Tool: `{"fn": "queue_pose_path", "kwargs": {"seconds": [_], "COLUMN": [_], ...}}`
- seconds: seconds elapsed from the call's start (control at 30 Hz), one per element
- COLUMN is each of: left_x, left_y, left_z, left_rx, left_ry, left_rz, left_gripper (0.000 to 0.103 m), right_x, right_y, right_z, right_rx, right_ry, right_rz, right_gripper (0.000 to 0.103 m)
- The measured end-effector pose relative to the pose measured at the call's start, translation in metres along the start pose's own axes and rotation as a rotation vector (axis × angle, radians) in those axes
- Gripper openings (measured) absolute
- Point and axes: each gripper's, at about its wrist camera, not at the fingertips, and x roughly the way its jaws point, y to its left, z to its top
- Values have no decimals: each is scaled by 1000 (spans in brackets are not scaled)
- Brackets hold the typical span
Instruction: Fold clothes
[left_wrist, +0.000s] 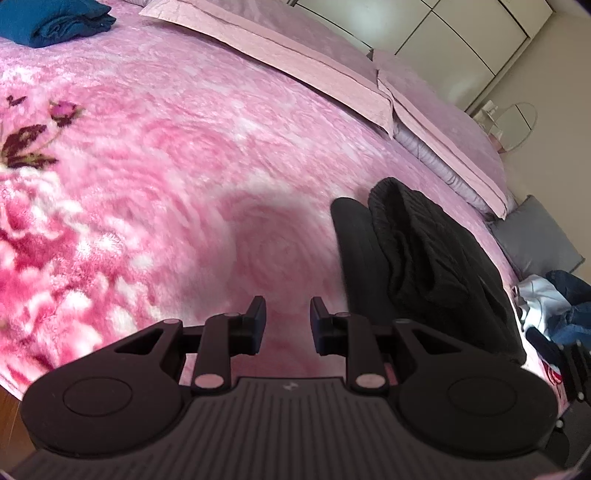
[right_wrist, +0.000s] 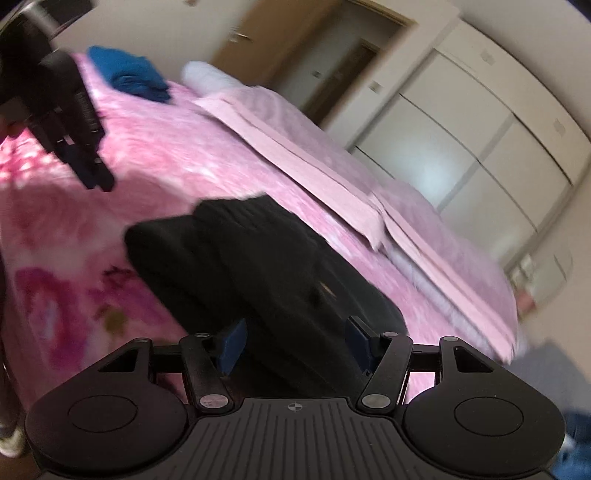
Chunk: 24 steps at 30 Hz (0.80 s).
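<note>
Black knit, bulky and slack, was what worried me: the black garment (right_wrist: 258, 273) lay heaped on the pink bed blanket (left_wrist: 166, 166), and a pinch there could have caught only the top layer and dragged the pile apart. My right tongs (right_wrist: 293, 345) stood wide and empty, just above its near edge, cloth showing between the fingers. My left tongs (left_wrist: 288, 325) were narrower, parted, holding nothing, over bare blanket with the garment just to their right. A folded blue garment (left_wrist: 51, 22) sat well apart
</note>
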Motion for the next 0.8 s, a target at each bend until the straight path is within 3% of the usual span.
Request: {"fn": "queue_pose_path", "kwargs": {"seconds": [0.1,0.2,0.3,0.37,0.4,0.43,0.57,0.7,0.8], "left_x": [-5,-6,-5,-5,-4,-5,-7,-9,-9], "left_y": [3,8,13,15,16,16,17,18,20], "left_z": [-2,-3,-4,-4,-4,-5,-6,-6,-5], "left_rx": [7,-3,-14,-19,-21,-21,-8,1,2], "left_ry": [1,3,4,6,6,7,5,-7,-6], "left_rz": [-8,-12,-18,-21,-24,-28,-49,-60,-56], "left_gripper": [21,21,21,21,21,21,21,21,21], "right_x": [14,35,48,52,53,54,49,35,23], "right_y": [20,40,43,38,36,34,13,-9,-6], "right_z": [0,-3,-7,-6,-6,-5,5,28,33], "right_rx": [-80,-224,-274,-266,-263,-259,-166,-74,-54], "right_ry": [-9,13,21,26,26,25,-20,-123,-186], "right_rz": [10,-44,-75,-59,-47,-35,-3,-47,6], "right_gripper": [60,60,59,57,35,20,13,10,10]}}
